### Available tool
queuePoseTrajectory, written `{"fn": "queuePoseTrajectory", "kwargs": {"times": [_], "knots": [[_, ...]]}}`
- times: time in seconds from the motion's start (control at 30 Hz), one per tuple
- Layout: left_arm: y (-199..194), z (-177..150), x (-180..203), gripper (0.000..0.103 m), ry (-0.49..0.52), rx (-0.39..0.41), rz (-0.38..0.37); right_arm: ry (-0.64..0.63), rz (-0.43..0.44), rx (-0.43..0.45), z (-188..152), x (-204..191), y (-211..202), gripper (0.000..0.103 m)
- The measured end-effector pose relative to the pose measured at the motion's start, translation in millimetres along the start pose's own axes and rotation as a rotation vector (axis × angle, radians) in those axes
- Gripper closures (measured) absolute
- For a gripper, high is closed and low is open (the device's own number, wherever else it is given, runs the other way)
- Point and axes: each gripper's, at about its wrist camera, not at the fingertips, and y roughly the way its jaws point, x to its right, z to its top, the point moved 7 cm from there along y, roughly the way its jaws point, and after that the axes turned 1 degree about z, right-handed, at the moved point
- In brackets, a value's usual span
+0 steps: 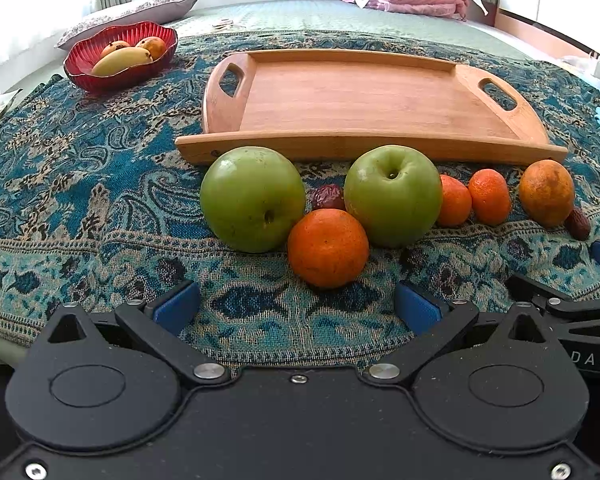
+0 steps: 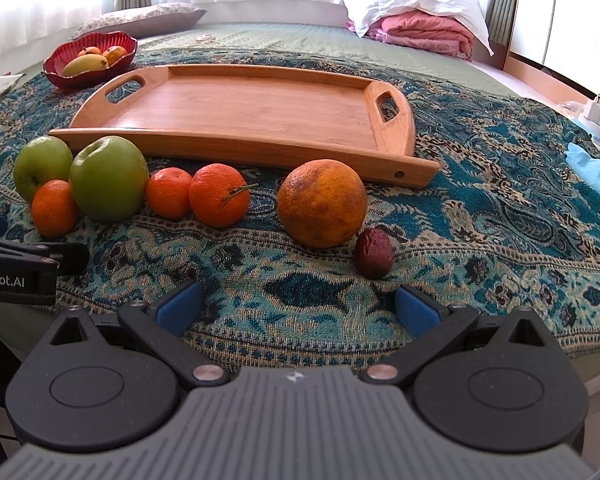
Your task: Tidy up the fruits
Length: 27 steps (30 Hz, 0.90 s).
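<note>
Left wrist view is showing us barely started: the wooden tray [image 1: 352,96] across the upper middle is sitting bare, and we are judging all sorting still ahead. Below it, on the blue patterned cloth [image 1: 80,184], 2 green apples [image 1: 252,198], 3 small mandarins [image 1: 327,247], 1 blotchy orange [image 1: 546,192] and 2 dried dates [image 1: 328,197] are lying in a loose row. At upper left, a red bowl [image 1: 80,66] is already holding a mango and other fruit. We are holding the left gripper [image 1: 298,306] and right gripper [image 2: 298,304] spread wide, gripping nothing.
</note>
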Motion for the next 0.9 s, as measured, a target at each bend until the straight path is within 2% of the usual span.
{"fn": "queuePoseTrajectory", "kwargs": {"times": [0.27,0.37,0.53,0.63,0.7,0.9], "knots": [[0,1,0,0.0,0.002,-0.005,-0.002,0.014,0.017,0.027,3,2,-9,0.0],[-1,3,-1,0.0,0.001,-0.003,-0.006,-0.002,0.024,0.055,5,1,-15,0.003],[-11,12,0,0.001,0.028,0.042,0.013,-0.01,0.014,0.102,12,3,-23,0.007],[-20,19,2,0.007,0.046,0.082,-0.002,-0.001,0.017,0.12,19,7,-26,0.011],[-26,23,2,0.02,0.037,0.1,-0.029,-0.003,0.016,0.135,25,8,-27,0.015],[-41,30,7,0.046,0.015,0.118,-0.088,-0.045,-0.01,0.166,38,8,-28,0.023]]}}
